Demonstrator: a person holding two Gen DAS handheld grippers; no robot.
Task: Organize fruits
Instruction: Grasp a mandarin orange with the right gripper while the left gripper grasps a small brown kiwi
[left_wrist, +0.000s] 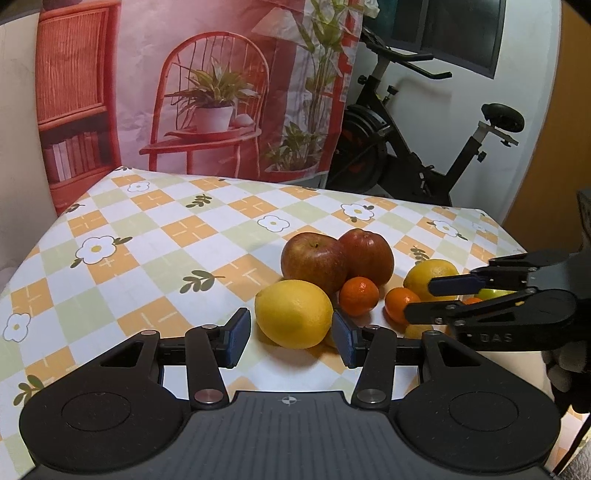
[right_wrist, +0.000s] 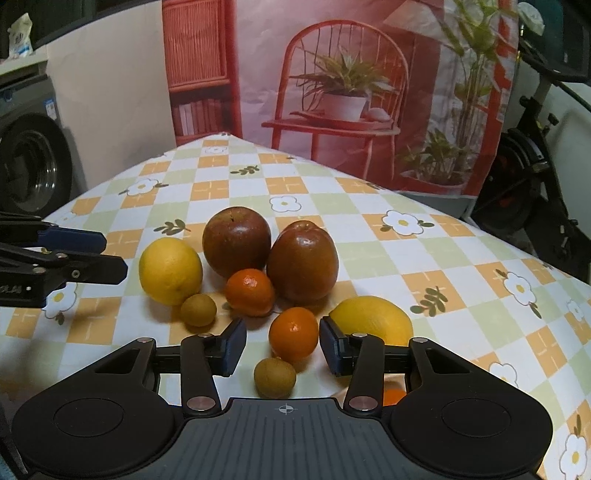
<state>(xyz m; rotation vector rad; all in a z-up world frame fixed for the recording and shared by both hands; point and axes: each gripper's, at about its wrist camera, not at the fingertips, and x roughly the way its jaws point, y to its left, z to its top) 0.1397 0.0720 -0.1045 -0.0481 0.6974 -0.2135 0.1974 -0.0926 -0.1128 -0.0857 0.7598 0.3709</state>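
Fruit lies clustered on the checkered tablecloth (left_wrist: 155, 236). Two red apples (left_wrist: 314, 260) (left_wrist: 369, 254) sit at the back, also in the right wrist view (right_wrist: 236, 240) (right_wrist: 303, 260). A yellow lemon (left_wrist: 293, 314) lies just ahead of my open left gripper (left_wrist: 291, 338), between its fingertips. Two tangerines (left_wrist: 359, 296) (left_wrist: 400, 304) and a second lemon (left_wrist: 430, 277) lie to the right. My right gripper (right_wrist: 282, 347) is open around a tangerine (right_wrist: 293, 334), with a small brown-green fruit (right_wrist: 274, 377) below it. It also shows in the left wrist view (left_wrist: 428, 299), open.
Another small brown-green fruit (right_wrist: 198, 310), a lemon (right_wrist: 170, 270), a tangerine (right_wrist: 250, 291) and a lemon (right_wrist: 371, 319) lie around the right gripper. An exercise bike (left_wrist: 413, 140) stands behind the table. A washing machine (right_wrist: 33, 158) stands at left. A printed backdrop (left_wrist: 207, 85) hangs behind.
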